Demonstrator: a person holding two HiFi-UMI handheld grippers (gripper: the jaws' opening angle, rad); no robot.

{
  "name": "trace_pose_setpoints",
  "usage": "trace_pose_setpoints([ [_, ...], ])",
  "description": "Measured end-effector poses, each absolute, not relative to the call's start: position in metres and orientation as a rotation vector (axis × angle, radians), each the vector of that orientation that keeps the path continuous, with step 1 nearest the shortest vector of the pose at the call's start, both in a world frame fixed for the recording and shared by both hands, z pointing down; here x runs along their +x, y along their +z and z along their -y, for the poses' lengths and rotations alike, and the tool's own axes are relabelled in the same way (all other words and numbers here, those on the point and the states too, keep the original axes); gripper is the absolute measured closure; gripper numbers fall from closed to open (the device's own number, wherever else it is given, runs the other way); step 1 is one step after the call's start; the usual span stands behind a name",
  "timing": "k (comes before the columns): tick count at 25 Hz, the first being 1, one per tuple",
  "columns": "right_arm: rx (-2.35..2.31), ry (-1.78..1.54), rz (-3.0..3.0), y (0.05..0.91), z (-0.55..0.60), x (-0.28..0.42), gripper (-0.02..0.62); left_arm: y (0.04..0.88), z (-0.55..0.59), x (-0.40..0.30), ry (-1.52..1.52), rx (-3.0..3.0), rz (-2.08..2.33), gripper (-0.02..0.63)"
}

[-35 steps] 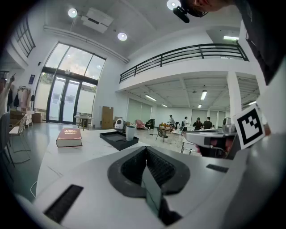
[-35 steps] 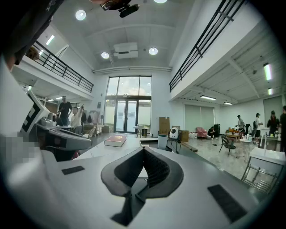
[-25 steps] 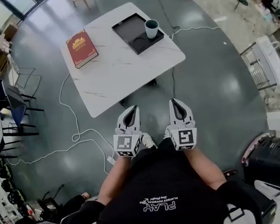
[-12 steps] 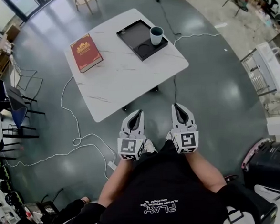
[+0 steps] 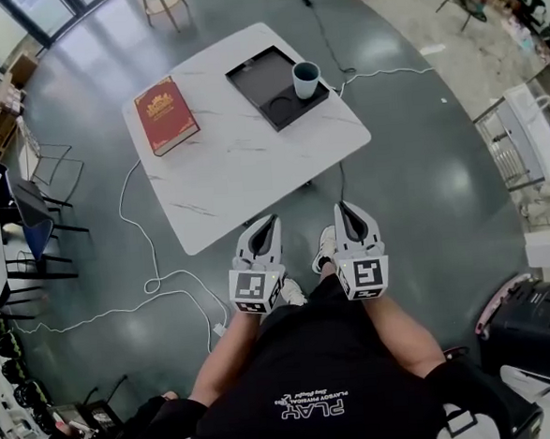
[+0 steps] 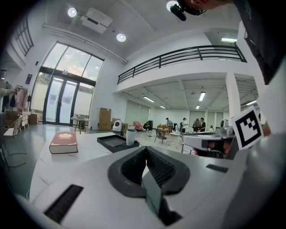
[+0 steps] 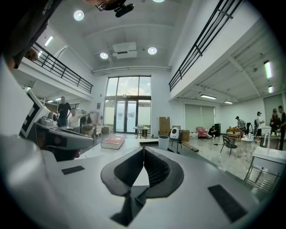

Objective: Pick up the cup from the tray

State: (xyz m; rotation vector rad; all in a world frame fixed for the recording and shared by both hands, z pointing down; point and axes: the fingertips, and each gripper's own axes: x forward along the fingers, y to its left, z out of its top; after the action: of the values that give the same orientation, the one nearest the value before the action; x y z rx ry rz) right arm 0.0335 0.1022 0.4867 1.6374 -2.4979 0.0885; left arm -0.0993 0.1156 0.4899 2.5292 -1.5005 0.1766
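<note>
A pale blue-grey cup (image 5: 306, 79) stands upright at the right end of a black tray (image 5: 260, 79) on the white marble table (image 5: 242, 146). The cup (image 6: 131, 137) and tray (image 6: 111, 142) show far ahead in the left gripper view. In the right gripper view the cup (image 7: 164, 142) stands beyond the jaws. My left gripper (image 5: 265, 223) and right gripper (image 5: 344, 209) hang side by side over the floor, short of the table's near edge. Both are shut with nothing between the jaws.
A red book (image 5: 165, 114) lies on the table's left part. White cables (image 5: 146, 260) trail over the grey floor. Chairs (image 5: 39, 197) stand at the left, a wire rack (image 5: 523, 136) and a black case (image 5: 535, 313) at the right. People stand far off in the hall.
The table has shifted slightly in the head view as the person steps; a shoe now shows between the grippers. Both grippers keep their place and stay shut.
</note>
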Motion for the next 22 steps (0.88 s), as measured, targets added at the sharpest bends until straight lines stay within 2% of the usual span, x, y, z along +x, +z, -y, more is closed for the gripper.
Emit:
trace_pose_setpoints([
  [22, 1.419, 0.139, 2.640, 0.502, 0.083, 0.070, 0.586, 0.496, 0.059, -0.065, 0.249, 2.357, 1.708, 0.598],
])
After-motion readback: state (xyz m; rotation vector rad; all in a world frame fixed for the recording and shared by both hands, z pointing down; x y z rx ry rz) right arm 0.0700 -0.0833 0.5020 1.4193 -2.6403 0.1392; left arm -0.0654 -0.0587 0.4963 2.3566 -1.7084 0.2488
